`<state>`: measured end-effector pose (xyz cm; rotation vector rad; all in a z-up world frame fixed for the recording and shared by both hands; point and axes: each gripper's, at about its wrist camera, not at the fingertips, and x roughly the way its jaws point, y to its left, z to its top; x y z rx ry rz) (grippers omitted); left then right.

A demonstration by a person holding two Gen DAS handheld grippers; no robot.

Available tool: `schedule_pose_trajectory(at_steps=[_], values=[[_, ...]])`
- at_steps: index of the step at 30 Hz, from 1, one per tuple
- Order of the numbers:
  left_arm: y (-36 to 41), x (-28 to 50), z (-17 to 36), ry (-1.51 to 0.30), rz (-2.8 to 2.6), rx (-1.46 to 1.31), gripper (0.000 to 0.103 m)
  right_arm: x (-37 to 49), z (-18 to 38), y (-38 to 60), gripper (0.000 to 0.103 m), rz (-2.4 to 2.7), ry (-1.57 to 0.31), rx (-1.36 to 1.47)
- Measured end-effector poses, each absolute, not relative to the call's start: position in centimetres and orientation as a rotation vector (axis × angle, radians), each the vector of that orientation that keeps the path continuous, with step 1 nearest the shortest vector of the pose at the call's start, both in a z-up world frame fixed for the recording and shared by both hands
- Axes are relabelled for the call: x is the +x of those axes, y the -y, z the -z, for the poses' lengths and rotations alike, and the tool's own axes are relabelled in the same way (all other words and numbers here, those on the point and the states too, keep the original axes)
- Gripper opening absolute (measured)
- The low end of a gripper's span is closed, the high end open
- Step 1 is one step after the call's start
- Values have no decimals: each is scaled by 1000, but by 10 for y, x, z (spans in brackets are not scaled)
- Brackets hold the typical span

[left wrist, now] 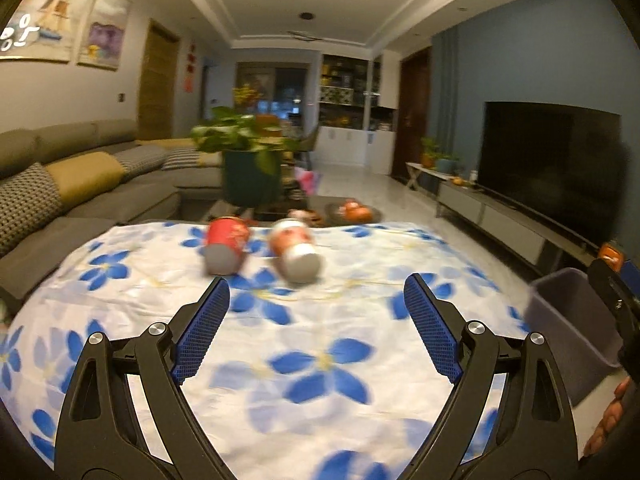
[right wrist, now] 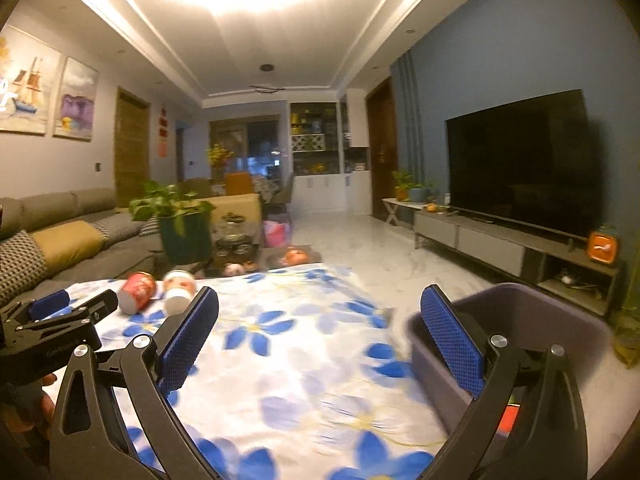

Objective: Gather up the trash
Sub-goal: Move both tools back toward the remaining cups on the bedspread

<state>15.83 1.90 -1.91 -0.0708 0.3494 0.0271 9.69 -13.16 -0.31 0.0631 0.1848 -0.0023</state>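
both your claws gape wide and empty, left claw (left wrist: 316,292) and right claw (right wrist: 320,304). a red cup (left wrist: 225,246) and white cup (left wrist: 296,248) lie tipped on the flowered surface (left wrist: 320,360).

Open flowered counter (left wrist: 320,360) is lying clear ahead; two tipped cups (left wrist: 224,248) are blocking its far edge, bin (right wrist: 520,320) crowding right.

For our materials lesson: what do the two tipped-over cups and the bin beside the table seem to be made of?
Red cup and orange-and-white cup: probably printed paper, matte, with pale bases; blur leaves this open. Purple bin: likely moulded plastic, with smooth, even-coloured, dull walls.
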Motion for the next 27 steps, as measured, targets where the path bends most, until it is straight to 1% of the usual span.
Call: schedule_pose_trajectory(at_steps=[9,18,27], values=[[-82,187,26,-365,-162,-96,87,154,13,70,97,-119,-244,58],[-119,211,30,-374,-231,-105,87,215,16,20,97,-195,-310,30],[-144,261,31,-393,-264,-121,87,269,30,-20,97,-235,-383,-19]])
